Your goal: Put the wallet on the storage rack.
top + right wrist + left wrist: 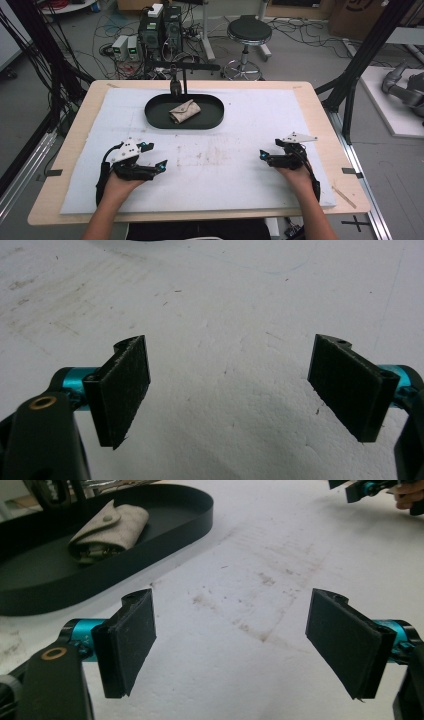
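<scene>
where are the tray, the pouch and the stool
tray (212, 119): high view, on its black rim at the right end.
pouch (107, 530): left gripper view, on its folded beige flap near the snap.
stool (249, 30): high view, on its round black seat.

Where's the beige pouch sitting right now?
In the high view the folded beige pouch lies inside the black oval tray at the table's far centre, well beyond both hand-held grippers; the left gripper view shows it at upper left.
</scene>
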